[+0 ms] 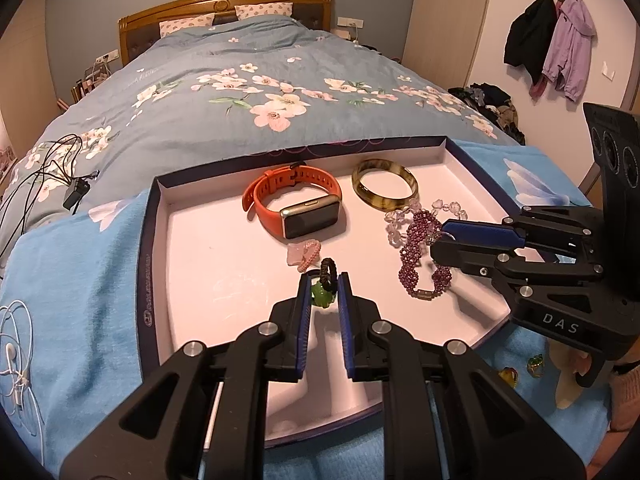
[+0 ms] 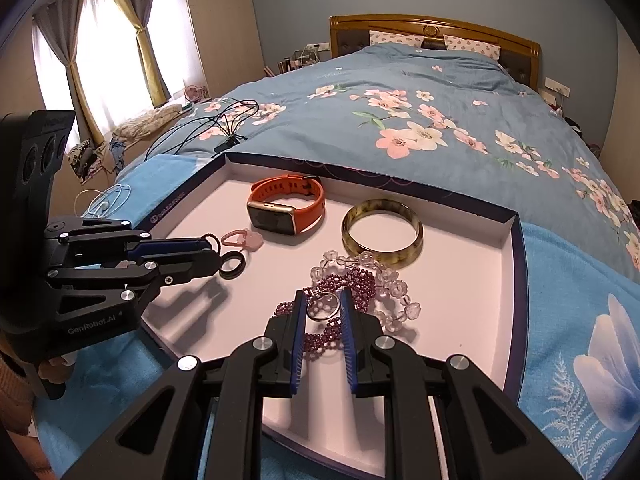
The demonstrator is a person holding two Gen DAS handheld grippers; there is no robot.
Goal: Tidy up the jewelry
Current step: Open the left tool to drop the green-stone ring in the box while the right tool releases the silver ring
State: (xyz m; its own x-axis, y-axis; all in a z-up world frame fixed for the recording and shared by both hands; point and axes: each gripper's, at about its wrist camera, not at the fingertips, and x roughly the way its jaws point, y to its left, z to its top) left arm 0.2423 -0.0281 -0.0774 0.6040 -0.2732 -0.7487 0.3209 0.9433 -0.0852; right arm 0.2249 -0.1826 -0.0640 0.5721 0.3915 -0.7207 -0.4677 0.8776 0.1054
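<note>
A white-lined tray (image 1: 148,248) with a dark blue rim lies on the bed. It holds an orange smartwatch (image 1: 296,204), a mottled bangle (image 1: 384,190), a purple bead bracelet (image 1: 416,256), clear crystal beads (image 1: 394,224) and a pink stone charm (image 1: 304,256). Low over the tray's near part, my left gripper (image 1: 324,292) is shut on a green pendant (image 1: 319,298) with a black cord. Over the purple bracelet (image 2: 360,284), my right gripper (image 2: 324,304) is shut on a silver ring (image 2: 322,306).
The tray rests on a light blue towel (image 1: 80,264) over a floral quilt (image 1: 240,92). Black cables (image 1: 60,168) and white earphones (image 1: 16,344) lie to the left. Small yellow and green trinkets (image 1: 520,370) sit on the towel at the right. A person's hand (image 2: 52,368) grips the left tool.
</note>
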